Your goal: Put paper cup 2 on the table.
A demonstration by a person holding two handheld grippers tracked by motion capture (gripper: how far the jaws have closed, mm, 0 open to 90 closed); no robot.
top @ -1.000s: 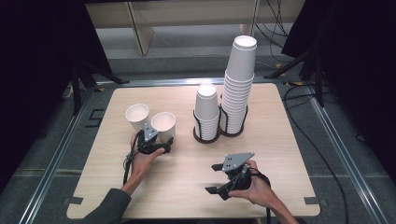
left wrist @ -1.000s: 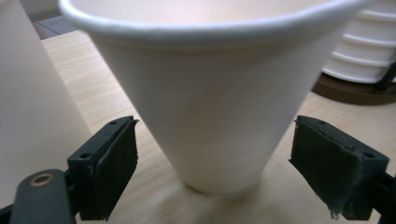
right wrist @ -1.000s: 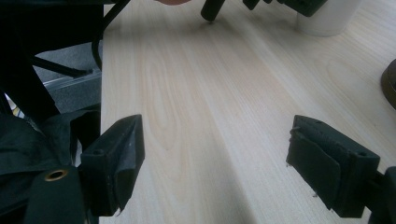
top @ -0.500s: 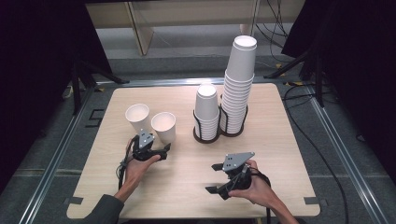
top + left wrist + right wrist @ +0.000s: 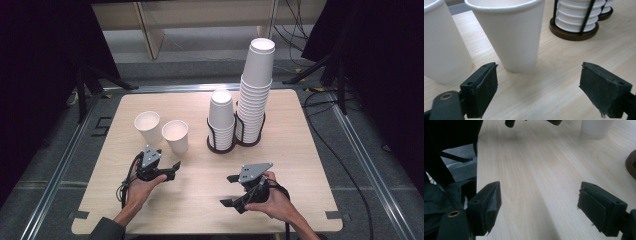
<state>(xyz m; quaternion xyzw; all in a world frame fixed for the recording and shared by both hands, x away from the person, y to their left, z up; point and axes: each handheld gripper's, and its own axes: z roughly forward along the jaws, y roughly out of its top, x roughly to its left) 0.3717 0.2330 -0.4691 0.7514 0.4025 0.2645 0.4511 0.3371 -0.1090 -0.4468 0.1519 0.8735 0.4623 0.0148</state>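
While the high view sets the left gripper (image 5: pixel 173 168) near two loose cups (image 5: pixel 176 136) on the tabletop (image 5: pixel 300 150), its own view shows fingers (image 5: pixel 482 85) wide apart, empty; right gripper (image 5: pixel 230 190) likewise spread, holding nothing

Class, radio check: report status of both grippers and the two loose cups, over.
Left gripper open, empty, just short of the near cup. Right gripper open, empty, over bare table. Second cup upright beside it. Nothing in the way.
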